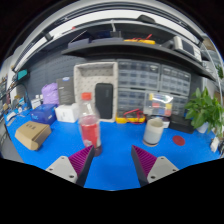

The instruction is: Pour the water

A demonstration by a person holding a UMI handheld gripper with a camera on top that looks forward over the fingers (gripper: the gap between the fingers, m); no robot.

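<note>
A clear plastic bottle [90, 125] with a red cap and red liquid in its lower part stands upright on the blue table [115, 165], just beyond my left finger. To its right, a grey-white cup [154, 130] stands beyond my right finger. A small red lid [179, 141] lies on the table right of the cup. My gripper [112, 162] is open, its purple pads [80, 160] wide apart with only bare blue table between them.
A cardboard box [32, 134] and a blue box [43, 114] sit to the left. A white container [68, 113] stands behind the bottle. Drawer cabinets [135, 88] line the back wall. A green plant [206, 108] stands at the right.
</note>
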